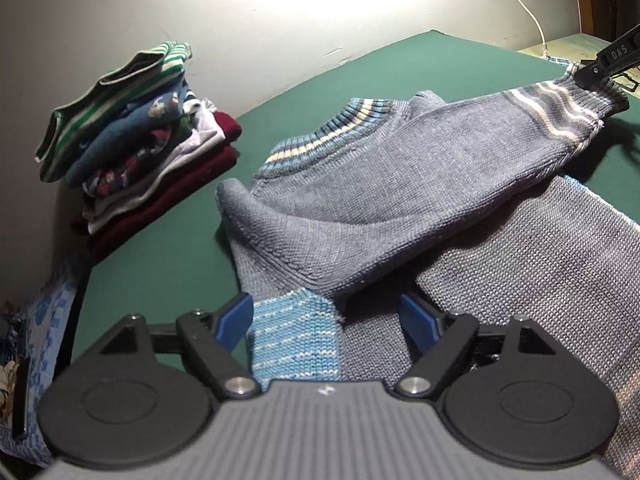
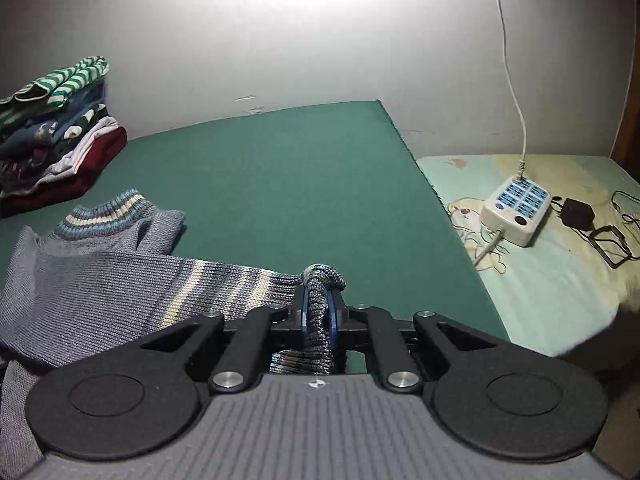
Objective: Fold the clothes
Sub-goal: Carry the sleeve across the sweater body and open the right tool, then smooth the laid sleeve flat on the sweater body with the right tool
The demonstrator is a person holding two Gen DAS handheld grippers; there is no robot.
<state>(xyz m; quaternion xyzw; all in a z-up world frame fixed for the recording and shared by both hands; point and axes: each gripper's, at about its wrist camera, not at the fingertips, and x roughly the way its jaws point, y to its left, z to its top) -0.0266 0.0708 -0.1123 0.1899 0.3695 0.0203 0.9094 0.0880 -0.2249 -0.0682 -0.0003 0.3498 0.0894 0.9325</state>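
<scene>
Grey-blue knitted sweater (image 1: 400, 208) spread on the green surface (image 2: 280, 168), mid-fold. The right hand-held gripper (image 2: 318, 312) is clamped on the ribbed cuff (image 2: 324, 276) of one sleeve (image 1: 460, 140); the knit bunches up between its blue pads and spills out above them. The sleeve's long axis runs from that cuff leftward and toward the collar (image 1: 328, 132), so it lies stretched across the body of the garment, seemingly raised off it toward the cuff. In the left wrist view the same gripper appears far off to the upper right, biting the striped cuff end.

The left hand-held gripper (image 1: 326, 316) stands wide apart and holds nothing. Light-blue striped knit (image 1: 296, 340) and grey knit lie directly between and beneath its fingers (image 1: 234, 320), untouched by the pads as far as can be seen. It is the nearer gripper to the sweater's near edge and left shoulder; the right is nearer only to the cuff.

Judged next step: the sleeve is to be laid over the body, so the move turns on carrying the cuff along the sleeve's own axis, leftward from the right gripper.

Surroundings: a stack of folded clothes (image 1: 136, 140) sits well to the left of both grippers, against the wall. A power strip (image 2: 516, 208) with cable and a black adapter (image 2: 578, 214) lie on a patterned sheet, well right of the right gripper, beyond the surface's edge. Nothing stands on the green cloth between cuff and collar.
</scene>
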